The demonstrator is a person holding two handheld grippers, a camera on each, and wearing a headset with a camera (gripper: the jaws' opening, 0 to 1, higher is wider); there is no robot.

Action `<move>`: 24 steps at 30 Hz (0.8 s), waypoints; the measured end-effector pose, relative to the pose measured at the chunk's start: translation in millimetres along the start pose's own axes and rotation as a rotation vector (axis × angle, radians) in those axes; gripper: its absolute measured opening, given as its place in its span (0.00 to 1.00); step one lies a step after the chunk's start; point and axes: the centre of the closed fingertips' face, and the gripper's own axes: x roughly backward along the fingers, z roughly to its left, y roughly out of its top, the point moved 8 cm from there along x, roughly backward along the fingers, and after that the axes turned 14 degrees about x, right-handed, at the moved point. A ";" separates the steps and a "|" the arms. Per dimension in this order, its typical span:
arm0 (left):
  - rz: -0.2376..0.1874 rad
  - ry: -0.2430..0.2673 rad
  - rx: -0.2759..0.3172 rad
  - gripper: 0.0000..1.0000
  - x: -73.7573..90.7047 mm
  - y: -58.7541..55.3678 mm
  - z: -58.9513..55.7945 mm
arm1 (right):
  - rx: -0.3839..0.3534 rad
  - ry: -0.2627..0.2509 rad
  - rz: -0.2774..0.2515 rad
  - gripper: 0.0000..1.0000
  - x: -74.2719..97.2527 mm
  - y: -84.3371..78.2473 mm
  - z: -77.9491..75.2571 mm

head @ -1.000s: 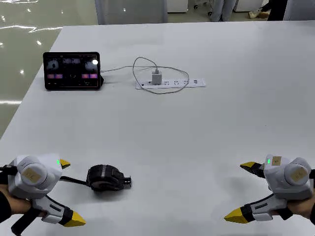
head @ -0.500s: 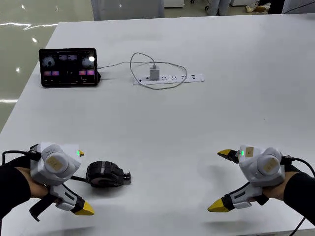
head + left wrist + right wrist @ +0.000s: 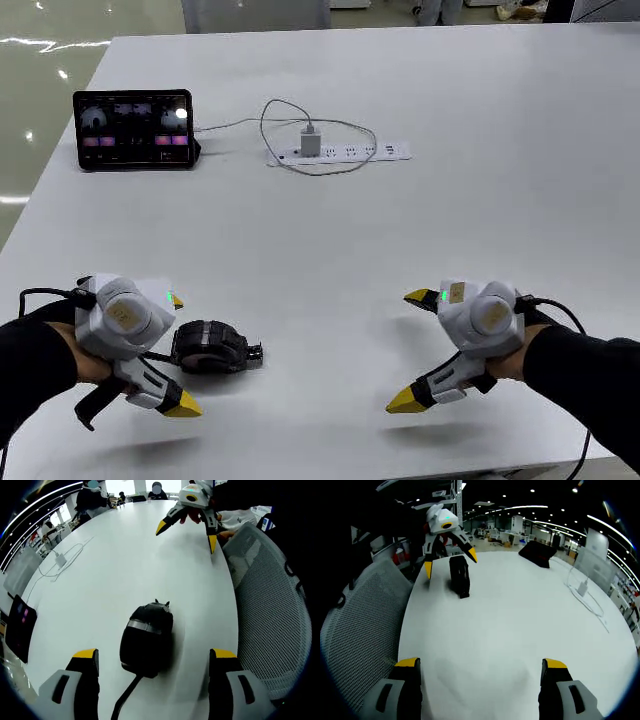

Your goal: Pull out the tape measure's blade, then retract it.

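— What has changed around the tape measure (image 3: 208, 347)?

— The tape measure itself hasn't budged on the table (image 3: 330, 250); both grippers have closed in on it. The left gripper (image 3: 180, 352) has slid up from behind, so its body now sits between the spread yellow tips. The left gripper view shows a gap on each side, so nothing is clamped yet. The right gripper (image 3: 409, 349) has come in too, though it is still well apart from the tape measure, on the side the blade's hook end (image 3: 256, 350) faces.

— And the right one's jaws?

— Wide apart and holding nothing; its own view looks across bare table toward the tape measure.

— So where does that leave the job?

— At the approach, I'd say. The blade looks fully wound in, with only the hook showing at the case mouth. The left gripper likely has to pinch the case first, and the right then needs to reach the hook — a small target.
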 end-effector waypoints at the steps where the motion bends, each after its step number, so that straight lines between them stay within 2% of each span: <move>1: 0.004 -0.002 -0.004 0.85 -1.3 0.9 -0.1 | 0.006 0.007 -0.002 0.99 -3.4 3.6 0.4; 8: 0.017 -0.021 -0.045 0.76 -5.2 9.4 -1.9 | 0.021 0.046 0.007 0.99 -25.1 17.5 0.0; 10: 0.003 -0.023 -0.079 0.67 -5.7 11.8 -1.7 | 0.025 0.056 -0.007 0.99 -27.6 22.3 0.6; 12: 0.009 -0.029 -0.086 0.60 -7.0 13.8 -3.4 | 0.032 0.067 -0.021 0.99 -31.0 27.9 1.5; 16: 0.009 -0.026 -0.096 0.57 -10.7 18.8 -1.0 | 0.027 0.077 0.003 0.99 -39.8 32.9 -0.1; 22: 0.013 -0.038 -0.107 0.52 -13.3 21.6 -1.9 | 0.039 0.075 -0.024 0.99 -48.7 44.3 -3.1; 24: 0.023 -0.035 -0.148 0.45 -14.0 21.9 -0.8 | 0.031 0.078 -0.022 0.94 -51.7 47.4 -3.1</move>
